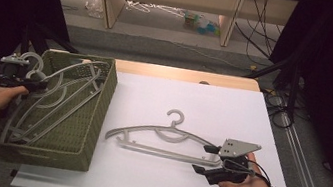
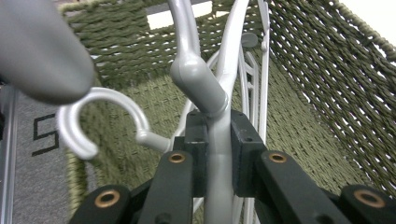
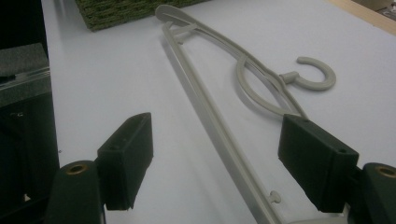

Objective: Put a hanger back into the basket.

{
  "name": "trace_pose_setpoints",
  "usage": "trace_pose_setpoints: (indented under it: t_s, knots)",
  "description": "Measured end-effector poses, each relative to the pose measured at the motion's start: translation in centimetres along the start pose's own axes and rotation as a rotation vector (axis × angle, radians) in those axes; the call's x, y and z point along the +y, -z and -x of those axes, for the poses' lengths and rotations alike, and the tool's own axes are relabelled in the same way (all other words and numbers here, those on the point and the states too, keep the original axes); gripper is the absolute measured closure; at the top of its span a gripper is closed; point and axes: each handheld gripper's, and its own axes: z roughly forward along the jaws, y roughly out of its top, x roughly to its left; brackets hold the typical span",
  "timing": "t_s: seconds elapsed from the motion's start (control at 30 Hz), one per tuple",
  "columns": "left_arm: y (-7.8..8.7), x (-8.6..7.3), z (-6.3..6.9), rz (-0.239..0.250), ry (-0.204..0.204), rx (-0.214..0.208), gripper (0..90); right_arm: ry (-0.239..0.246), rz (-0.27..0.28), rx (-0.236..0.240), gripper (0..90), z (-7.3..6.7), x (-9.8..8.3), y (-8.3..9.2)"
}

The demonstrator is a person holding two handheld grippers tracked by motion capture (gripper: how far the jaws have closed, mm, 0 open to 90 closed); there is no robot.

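While the left gripper [image 1: 29, 83] sits at the 9 o'clock edge of the bench [image 1: 150, 182], its fingers [image 2: 201, 149] are pinched hard on the neck of a grey hanger [image 2: 198, 84], which hangs down into the green woven basket [image 1: 100, 113].

Progress, as judged: work in hand looks like collecting hangers into the basket.
- Basket contents: several grey hangers [image 1: 59, 99] lie slanted inside, hooks toward the 10 o'clock corner. Exact count cannot be read; they overlap. In the left gripper view a second hook [image 2: 93, 121] curls just beside the held one, and thin hanger bars run along the basket floor.
- Held hanger: inside the basket walls but not yet released. So this one is nearly placed, not done.
- Remaining: one hanger on the bench [image 1: 162, 138], lying flat near centre, hook pointing to 12 o'clock, well apart from the basket.

Right gripper [image 1: 209, 161] at roughly 4 o'clock, at that hanger's right-hand end. Its fingers [image 3: 128, 154] are spread wide; the lower bar of the hanger runs between them without either pad pressing on it. No grip yet.

Judgement: one release and one full pick-and-place remain on what can be seen.
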Motion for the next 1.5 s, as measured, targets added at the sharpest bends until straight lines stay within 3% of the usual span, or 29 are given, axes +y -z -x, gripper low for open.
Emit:
trace_pose_setpoints:
  t_s: [0.13,0.23,0.3,0.4,0.47,0.57,0.6,0.73,0.77,0.8,0.83,0.9,0.97,1.2,1.23,1.27,1.33,1.4,1.5]
  knots:
    - [-1.1,0.0,0.6,-0.038,-0.029,0.007,79.5,0.002,0.0,0.0,27.3,0.0,0.0,0.0]
    - [-2.5,-0.3,1.2,-0.062,-0.031,0.023,79.3,0.003,0.004,-0.001,27.3,0.0,0.0,0.1]
    - [-3.1,-0.5,1.4,-0.05,-0.019,0.033,79.3,0.004,0.012,-0.002,27.2,0.0,0.0,0.0]
    - [-3.5,-0.7,1.5,-0.095,-0.005,0.044,78.5,0.0,0.003,0.0,27.2,0.0,0.0,0.1]
    - [-3.7,-0.9,1.5,-0.135,-0.035,0.076,76.8,0.001,0.006,0.0,27.2,0.0,-0.1,0.1]
    - [-3.5,-1.2,1.3,-0.139,-0.016,0.093,72.9,0.0,0.005,0.0,27.2,0.0,-0.1,0.1]
    - [-2.9,-1.3,1.0,-0.109,0.017,0.098,72.6,-0.001,0.001,-0.003,27.2,0.0,-0.2,0.1]
    - [-1.8,-1.3,1.3,-0.062,0.018,0.103,72.5,0.0,0.004,-0.003,27.2,0.1,-0.1,0.1]
    - [-1.4,-1.2,1.5,-0.033,0.02,0.098,71.3,0.0,0.005,-0.004,27.2,0.1,-0.1,0.1]
    - [-0.3,-1.0,2.2,0.034,0.042,0.076,67.3,0.0,0.006,-0.003,26.9,0.1,-0.1,0.1]
    - [-0.3,-1.0,2.2,0.034,0.042,0.076,65.3,0.0,0.006,-0.003,26.9,0.1,-0.1,0.1]
    - [0.8,-0.8,3.1,0.099,0.043,0.054,62.7,-0.001,0.013,-0.013,25.6,0.2,-0.2,0.2]
    - [1.7,-0.7,4.4,0.173,0.061,0.019,54.2,-0.012,0.022,-0.026,25.6,0.4,-0.3,0.3]
    - [3.8,-1.3,8.7,0.284,0.005,-0.018,40.3,-0.03,0.035,-0.046,25.2,0.6,-0.5,0.4]
    - [4.4,-1.7,10.0,0.302,-0.025,-0.04,38.2,-0.036,0.036,-0.053,25.1,0.6,-0.5,0.4]
    - [4.4,-1.7,10.0,0.302,-0.025,-0.04,38.1,-0.039,0.038,-0.055,25.0,0.6,-0.5,0.4]
    - [4.9,-2.0,11.3,0.311,-0.042,-0.055,37.4,-0.039,0.039,-0.057,25.0,0.7,-0.5,0.4]
    - [5.3,-2.2,12.3,0.333,-0.025,-0.1,36.3,-0.04,0.042,-0.058,25.0,0.7,-0.6,0.3]
    - [5.7,-2.6,13.7,0.365,-0.037,-0.134,36.3,-0.043,0.041,-0.057,24.9,0.6,-0.6,0.3]
